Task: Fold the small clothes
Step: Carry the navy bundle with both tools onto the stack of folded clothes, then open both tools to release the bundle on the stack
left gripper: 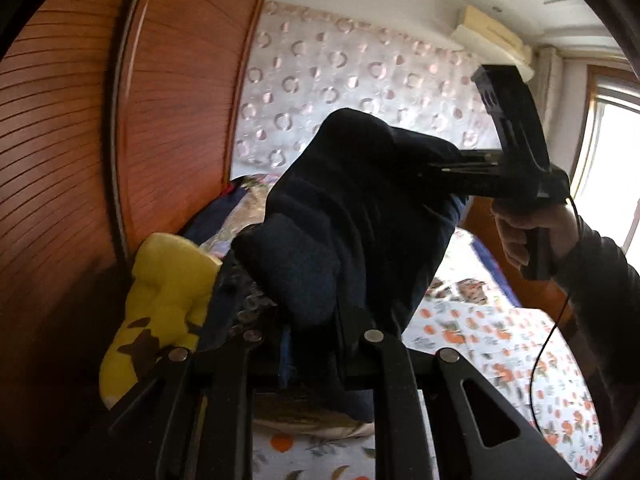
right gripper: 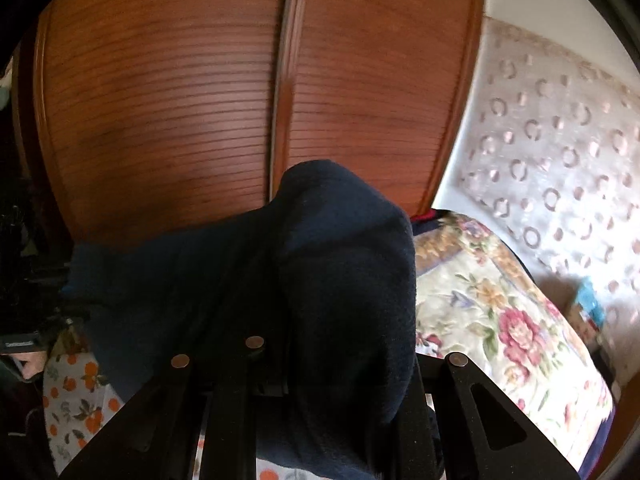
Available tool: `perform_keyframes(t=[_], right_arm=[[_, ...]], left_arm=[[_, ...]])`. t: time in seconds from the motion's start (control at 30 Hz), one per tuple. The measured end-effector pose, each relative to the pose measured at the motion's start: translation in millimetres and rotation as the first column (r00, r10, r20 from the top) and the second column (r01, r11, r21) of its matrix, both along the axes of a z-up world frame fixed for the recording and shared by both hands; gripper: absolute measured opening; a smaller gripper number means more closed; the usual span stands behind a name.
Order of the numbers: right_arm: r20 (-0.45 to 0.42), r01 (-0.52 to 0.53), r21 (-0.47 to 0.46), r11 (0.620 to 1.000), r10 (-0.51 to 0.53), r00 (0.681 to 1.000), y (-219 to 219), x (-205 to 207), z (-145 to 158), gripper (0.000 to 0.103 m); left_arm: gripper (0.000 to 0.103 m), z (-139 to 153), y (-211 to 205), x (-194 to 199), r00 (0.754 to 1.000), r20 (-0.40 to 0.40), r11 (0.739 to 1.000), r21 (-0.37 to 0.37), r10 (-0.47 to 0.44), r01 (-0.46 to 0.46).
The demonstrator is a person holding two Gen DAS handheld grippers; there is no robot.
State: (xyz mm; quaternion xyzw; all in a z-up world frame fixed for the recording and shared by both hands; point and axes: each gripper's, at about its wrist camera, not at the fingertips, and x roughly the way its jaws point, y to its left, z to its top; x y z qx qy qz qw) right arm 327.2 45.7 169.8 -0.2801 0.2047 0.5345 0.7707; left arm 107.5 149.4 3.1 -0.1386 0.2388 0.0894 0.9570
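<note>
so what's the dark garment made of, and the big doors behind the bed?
Dark navy garment: looks like a soft knit or fleece, matte, with a fuzzy, slightly napped surface; exact fibre unclear. Doors: reddish-brown wood or wood-look panels with a satin sheen, grooved in fine horizontal slats; veneer or solid, can't tell.

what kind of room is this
Most likely a bedroom: a bed with an orange-fruit print sheet, a floral quilt piled at its head, a wooden slatted wardrobe beside it, and a wall air conditioner near the window.
</note>
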Motion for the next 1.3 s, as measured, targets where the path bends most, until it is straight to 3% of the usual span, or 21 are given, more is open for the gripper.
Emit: perform_keyframes(t=[0.1, 0.2, 0.23, 0.33, 0.4, 0.5, 0.6, 0.7, 0.73, 0.83, 1.0, 1.17, 1.23, 1.3], right_arm=[[0.002, 0.065, -0.042, 0.997, -0.065, 0.998, 17.1, 25.4, -20.2, 0.026], [0.008, 0.223, -0.032, 0.974, -0.223, 0.975, 21.6, 55.3, -28.4, 0.051], [0.003, 0.247, -0.014, 0.969, -0.247, 0.969, 18.6, 61.4, -30.0, 0.053], [0.045, 0.272, 0.067, 0.960, -0.275, 0.960, 9.3, 61.2, -35.0, 0.054], [-0.004, 0.218, 0.084, 0.972, -0.219, 0.976, 7.7, 48.9, -47.5, 0.054], [-0.074, 0.160, 0.048, 0.986, -0.157, 0.985, 11.8, 38.1, -76.6, 0.054], [-0.119, 0.180, -0.012, 0.984, -0.180, 0.976, 25.1, 54.7, -110.1, 0.054], [-0.117, 0.224, -0.034, 0.974, -0.227, 0.967, 49.5, 71.9, -140.2, 0.054], [-0.109, 0.231, -0.012, 0.973, -0.231, 0.967, 53.3, 73.9, -142.9, 0.054], [-0.125, 0.256, 0.020, 0.966, -0.252, 0.960, 47.8, 75.6, -139.3, 0.054], [-0.106, 0.289, 0.065, 0.955, -0.282, 0.954, 10.8, 27.2, -132.9, 0.055], [-0.081, 0.337, 0.106, 0.936, -0.330, 0.941, -62.5, -45.0, -131.1, 0.070], [-0.081, 0.376, 0.132, 0.917, -0.368, 0.926, -87.0, -65.9, -132.6, 0.082], [-0.097, 0.411, 0.154, 0.899, -0.400, 0.911, -108.9, -85.9, -133.5, 0.084]], left_arm=[[0.017, -18.9, 7.9, 10.4, 0.998, -0.062, 1.000, -0.016, 0.014, -0.015], [0.017, -34.5, 13.7, 13.3, 0.994, -0.105, 0.999, -0.019, 0.028, -0.030], [0.017, -37.4, 13.7, 12.7, 0.993, -0.111, 0.999, -0.014, 0.036, -0.037], [0.017, -40.7, 14.0, 10.9, 0.993, -0.110, 0.999, 0.001, 0.045, -0.045], [0.018, -41.0, 14.1, 8.5, 0.992, -0.114, 0.999, 0.014, 0.050, -0.049], [0.021, -39.6, 16.7, 6.1, 0.990, -0.121, 0.997, 0.031, 0.071, -0.067], [0.026, -34.5, 17.0, 0.9, 0.989, -0.118, 0.995, 0.053, 0.090, -0.084], [0.047, -26.0, 13.5, -3.5, 0.990, -0.108, 0.993, 0.085, 0.089, -0.080], [0.052, -22.4, 10.9, -6.2, 0.991, -0.102, 0.991, 0.105, 0.091, -0.081], [0.081, -13.2, 2.1, -11.9, 0.993, -0.083, 0.986, 0.148, 0.090, -0.077], [0.086, -3.1, -13.6, -17.5, 0.997, -0.058, 0.984, 0.172, 0.058, -0.048], [0.086, 0.2, -35.6, -25.0, 0.999, -0.050, 0.983, 0.182, 0.022, -0.012], [0.086, 0.9, -44.0, -28.8, 0.999, -0.043, 0.985, 0.173, 0.000, 0.008], [0.086, 0.7, -54.0, -31.0, 0.999, -0.042, 0.986, 0.164, -0.020, 0.027]])
